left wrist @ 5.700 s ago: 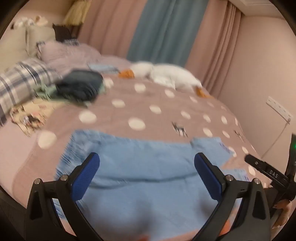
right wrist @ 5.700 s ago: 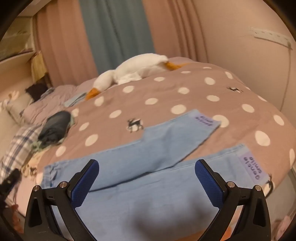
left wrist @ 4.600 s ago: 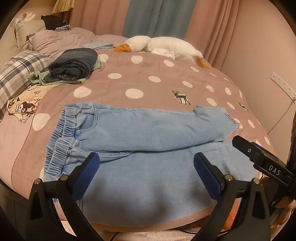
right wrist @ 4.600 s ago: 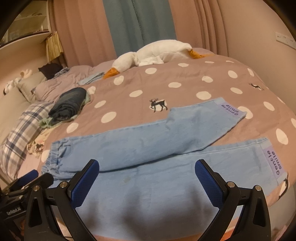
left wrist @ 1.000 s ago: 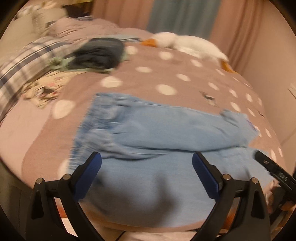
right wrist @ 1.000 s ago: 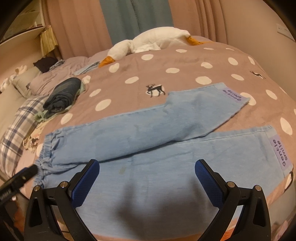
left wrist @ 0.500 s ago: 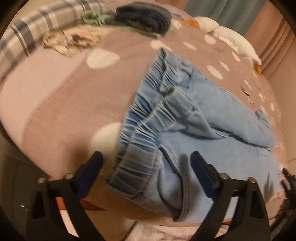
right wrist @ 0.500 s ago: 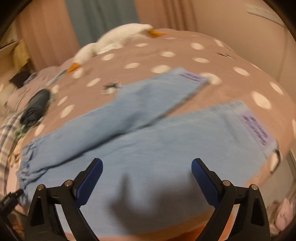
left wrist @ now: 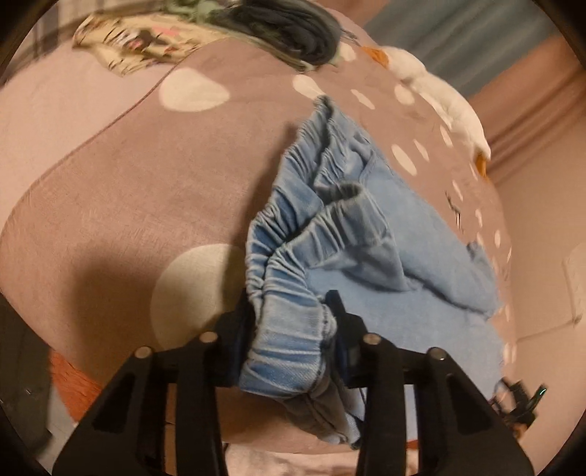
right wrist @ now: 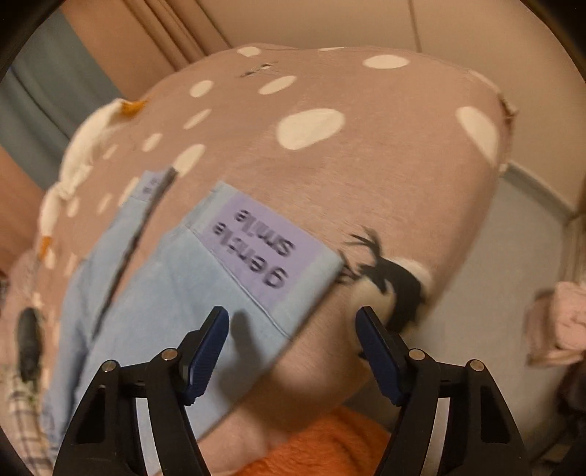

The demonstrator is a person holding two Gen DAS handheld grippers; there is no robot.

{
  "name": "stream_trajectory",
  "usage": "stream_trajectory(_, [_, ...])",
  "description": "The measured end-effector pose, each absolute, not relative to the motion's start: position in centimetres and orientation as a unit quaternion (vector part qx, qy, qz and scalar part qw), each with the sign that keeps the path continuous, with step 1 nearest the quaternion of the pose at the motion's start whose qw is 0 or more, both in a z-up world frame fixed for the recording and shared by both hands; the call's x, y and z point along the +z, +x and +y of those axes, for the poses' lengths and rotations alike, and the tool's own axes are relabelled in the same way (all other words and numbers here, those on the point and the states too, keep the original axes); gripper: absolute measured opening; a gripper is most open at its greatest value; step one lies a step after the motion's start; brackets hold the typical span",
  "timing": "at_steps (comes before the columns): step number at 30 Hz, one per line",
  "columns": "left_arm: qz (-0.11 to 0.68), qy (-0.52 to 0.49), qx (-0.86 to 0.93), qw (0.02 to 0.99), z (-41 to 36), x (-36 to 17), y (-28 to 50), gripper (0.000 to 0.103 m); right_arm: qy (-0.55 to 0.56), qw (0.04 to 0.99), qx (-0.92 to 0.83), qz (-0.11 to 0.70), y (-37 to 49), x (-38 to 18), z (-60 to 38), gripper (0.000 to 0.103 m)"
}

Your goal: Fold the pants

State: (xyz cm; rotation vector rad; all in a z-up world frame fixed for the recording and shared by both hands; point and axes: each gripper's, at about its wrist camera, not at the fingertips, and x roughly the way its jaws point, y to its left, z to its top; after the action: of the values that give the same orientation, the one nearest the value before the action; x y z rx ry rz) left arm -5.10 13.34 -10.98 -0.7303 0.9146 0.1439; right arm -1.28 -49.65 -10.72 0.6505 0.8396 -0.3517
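Denim, light blue and soft, fills the left wrist view: the pants (left wrist: 366, 234) lie spread on the bed (left wrist: 110, 190), their gathered elastic waistband (left wrist: 293, 256) bunched at the near edge. The left tongs (left wrist: 291, 322) are closed tight on the near corner of that waistband, cloth puffing out between the blue pads. A dark pile of clothes (left wrist: 293, 33) and a white plush goose (left wrist: 439, 99) lie at the far side, well apart from the pants.

From the right wrist view, the near leg's hem (right wrist: 278, 263) shows a lilac patch (right wrist: 263, 249) with dark lettering, lying flat near the bed's edge; the far leg (right wrist: 146, 197) lies beyond it, blurred. The right tongs (right wrist: 293, 344) stand wide open, holding nothing, hovering just near the hem corner, one pad over the cloth and the other over the bedcover.

By my reading, the folding has barely begun: the two legs lie apart, no fold is made, and only one end is gripped. Left to do is seizing the hem, bringing one leg over the other, then folding along the length.
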Motion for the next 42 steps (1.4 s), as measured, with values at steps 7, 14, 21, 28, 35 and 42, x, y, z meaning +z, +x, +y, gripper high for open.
stream_trajectory(7, [0.388,-0.301,0.094,0.866,12.5,-6.3,-4.9,0.032,0.302,0.862,-0.136,0.384,1.0,-8.1,-49.1,0.009])
stream_trajectory(14, [0.426,-0.270,0.120,0.855,12.7,-7.5,-5.2,0.032,0.283,0.904,-0.117,0.297,-2.1,-3.5,-49.2,0.008])
stream_trajectory(21, [0.469,-0.244,0.128,0.839,12.7,-9.7,-5.2,0.034,0.299,0.860,-0.161,0.381,-1.9,-11.4,-50.1,0.006])
stream_trajectory(28, [0.473,-0.231,0.146,0.837,12.2,-10.4,-4.9,0.037,0.288,0.858,-0.176,0.387,-0.6,-12.2,-49.5,0.006])
stream_trajectory(35, [0.477,-0.243,0.142,0.833,12.5,-10.6,-4.7,0.038,0.274,0.861,-0.187,0.385,-0.4,-12.2,-50.0,0.005])
stream_trajectory(42, [0.475,-0.255,0.135,0.832,12.8,-10.7,-4.8,0.040,0.258,0.864,-0.202,0.383,0.0,-12.0,-49.5,0.005])
